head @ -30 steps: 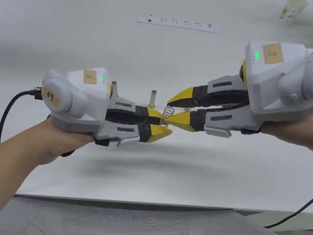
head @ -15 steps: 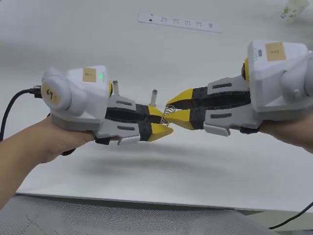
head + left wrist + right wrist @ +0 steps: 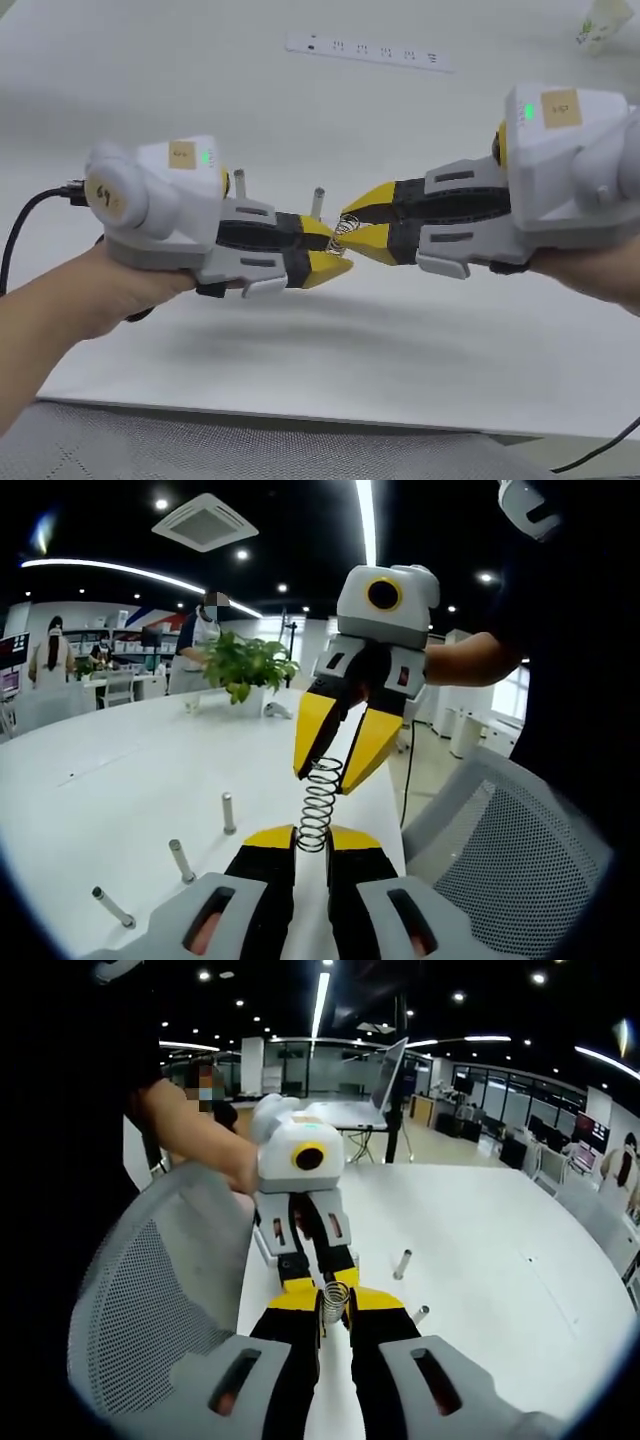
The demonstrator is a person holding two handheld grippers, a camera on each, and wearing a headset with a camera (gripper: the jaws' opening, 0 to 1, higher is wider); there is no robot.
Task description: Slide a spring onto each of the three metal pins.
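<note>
A small steel spring [image 3: 345,232] hangs in the air between the two grippers, well above the white table [image 3: 300,110]. My left gripper [image 3: 332,256] is shut on one end of the spring [image 3: 318,805]. Opposite it, my right gripper [image 3: 349,227] has its yellow jaws pressed on the other end of the spring [image 3: 333,1300]. The right gripper [image 3: 322,776] faces me in the left gripper view. Three bare upright metal pins [image 3: 229,812] [image 3: 180,860] [image 3: 112,907] stand on the table below. Two pins [image 3: 239,183] [image 3: 317,202] rise behind the left gripper.
A white power strip [image 3: 370,50] lies at the far side of the table. A black cable [image 3: 20,230] trails from the left gripper. A grey mesh chair [image 3: 200,450] sits at the near table edge. A potted plant [image 3: 245,670] stands far down the table.
The right gripper's jaws have narrowed from a wide gap onto the spring. Both grippers have otherwise stayed in place, tip to tip.
</note>
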